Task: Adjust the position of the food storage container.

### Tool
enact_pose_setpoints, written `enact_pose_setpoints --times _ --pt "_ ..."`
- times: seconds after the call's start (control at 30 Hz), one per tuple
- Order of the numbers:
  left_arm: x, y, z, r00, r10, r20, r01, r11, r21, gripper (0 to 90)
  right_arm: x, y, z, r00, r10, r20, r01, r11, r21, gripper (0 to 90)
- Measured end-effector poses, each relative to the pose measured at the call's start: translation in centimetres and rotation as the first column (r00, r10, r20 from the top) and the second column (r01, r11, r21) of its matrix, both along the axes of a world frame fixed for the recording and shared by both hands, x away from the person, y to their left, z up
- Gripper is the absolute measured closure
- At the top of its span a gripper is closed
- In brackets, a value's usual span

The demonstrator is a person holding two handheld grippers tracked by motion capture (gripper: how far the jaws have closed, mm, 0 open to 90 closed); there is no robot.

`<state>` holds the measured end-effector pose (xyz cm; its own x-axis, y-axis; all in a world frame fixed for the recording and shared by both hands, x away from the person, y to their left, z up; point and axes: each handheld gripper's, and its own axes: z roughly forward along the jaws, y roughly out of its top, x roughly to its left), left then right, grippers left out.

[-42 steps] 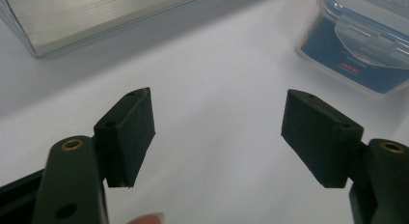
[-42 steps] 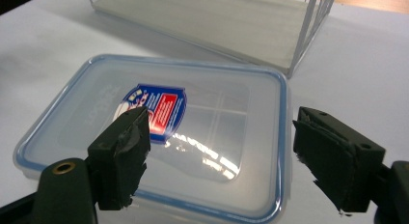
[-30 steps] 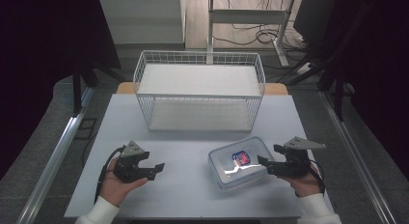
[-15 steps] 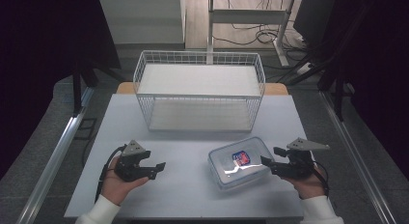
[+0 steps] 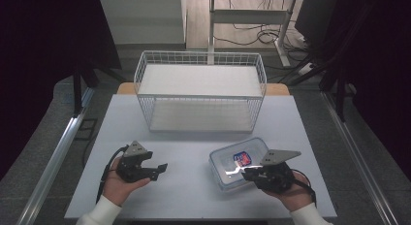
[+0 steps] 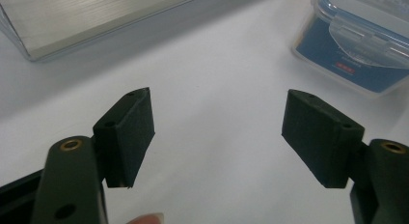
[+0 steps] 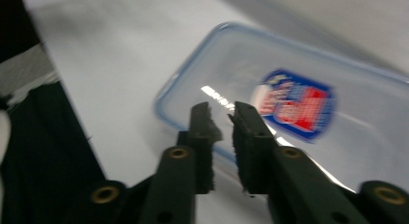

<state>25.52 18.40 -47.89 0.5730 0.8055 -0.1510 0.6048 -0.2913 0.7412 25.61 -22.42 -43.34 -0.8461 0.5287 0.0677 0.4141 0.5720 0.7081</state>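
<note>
The right claw [image 5: 245,173] hangs over the near edge of the box [image 5: 240,162], a clear plastic container with a blue-rimmed lid and a red and blue label. In the right gripper view the right claw [image 7: 224,119] has just been closing: its two black jaws stand almost pressed together, with only a thin slit between the pads [image 7: 205,125], and nothing is caught in that slit. The box [image 7: 294,108] lies just beyond and under the tips, its rounded corner right below them; whether the tips touch the lid cannot be told, since the picture is blurred.

The left claw [image 5: 162,168] is held low over the bare bench [image 5: 194,152], well apart from the right one, its tips turned toward the box. In the left gripper view the left claw [image 6: 219,132] is spread, the pads [image 6: 128,132] wide apart with only the white bench [image 6: 217,89] between them. The box [image 6: 357,45] sits ahead and to the right of this claw, its latch facing it. A fingertip shows at the bottom edge of that view.

A white wire basket [image 5: 201,91] stands beyond both claws at the far side of the bench, well apart from the box. Each claw is carried in a hand with a white sleeve.
</note>
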Motion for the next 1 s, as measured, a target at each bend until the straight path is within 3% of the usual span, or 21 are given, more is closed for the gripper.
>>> enact_pose_setpoints --times 0.1,0.23,0.47,0.77,1.0 --pt "0.0 0.1 0.0 1.0000 0.001 0.000 -0.001 1.0000 0.002 27.0 -0.5 0.8 -0.8 0.9979 0.061 -0.023 -0.062 0.997 -0.037 88.4" --pt "0.0 0.0 -0.1 1.0000 -0.001 -0.003 0.002 1.0000 0.004 27.0 -1.2 1.7 -2.0 0.9893 0.135 -0.057 -0.140 0.985 -0.097 88.6" --pt "0.0 -0.2 -0.2 1.0000 -0.006 -0.006 0.006 1.0000 0.004 27.0 -1.5 3.7 -4.3 0.9802 0.174 -0.094 -0.189 0.965 -0.183 88.7" --pt "0.0 -0.2 -0.2 1.0000 -0.009 -0.005 0.009 1.0000 0.002 27.0 -1.2 5.2 -5.0 0.9895 0.135 -0.050 -0.143 0.966 -0.217 88.7" --pt "0.1 -0.2 -0.3 0.9998 -0.015 -0.011 0.015 0.9999 0.004 27.0 -0.8 6.5 -4.8 0.9974 0.072 0.009 -0.069 0.981 -0.183 88.7"
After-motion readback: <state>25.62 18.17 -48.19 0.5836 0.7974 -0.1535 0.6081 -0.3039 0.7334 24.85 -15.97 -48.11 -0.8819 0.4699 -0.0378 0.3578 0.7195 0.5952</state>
